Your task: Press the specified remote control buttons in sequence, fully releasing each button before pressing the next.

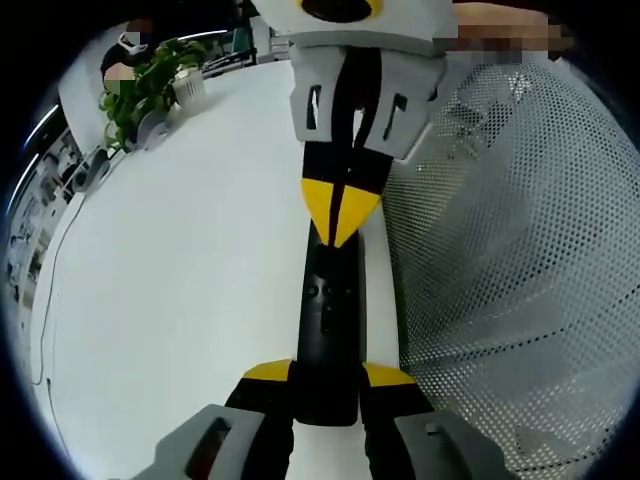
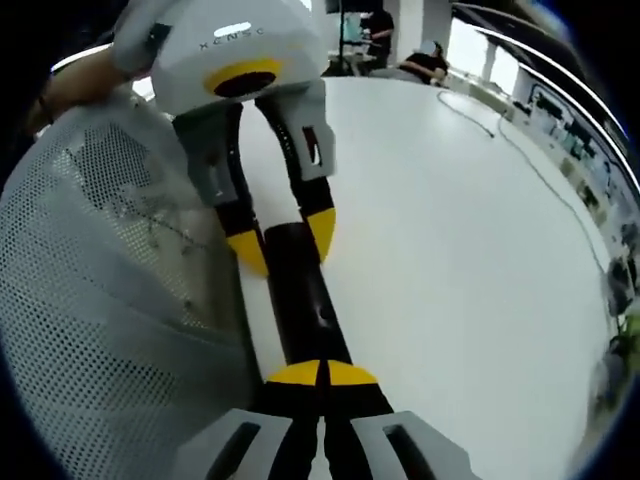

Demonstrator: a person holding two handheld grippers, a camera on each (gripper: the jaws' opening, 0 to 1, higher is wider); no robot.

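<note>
In the left gripper view, the left gripper [image 1: 328, 385] clamped the remote's [image 1: 331, 330] near end on the bench [image 1: 180, 280]. The right gripper [image 1: 340, 215], jaws closed together, touched its far end.

In the right gripper view, the right gripper [image 2: 322, 376] tip met the remote [image 2: 305, 300]; the left gripper [image 2: 282, 243] gripped beyond. Presses done: can't tell.

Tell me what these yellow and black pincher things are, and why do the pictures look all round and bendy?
They are two hand-held grippers, like big tongs; a person holds one in each hand. Each carries a small fisheye camera, which bends the picture into a circle.

In the left gripper view, the left gripper rises from the bottom, its yellow-tipped jaws shut on the near end of a long black remote control. The right gripper comes from the top, jaws closed to a point, tip on the remote.

The right gripper view looks the opposite way, so the same remote runs between the right gripper below and the left gripper above.

The remote lies on a white table. Beside it is a white mesh thing, and a green plant stands at the far edge.
</note>
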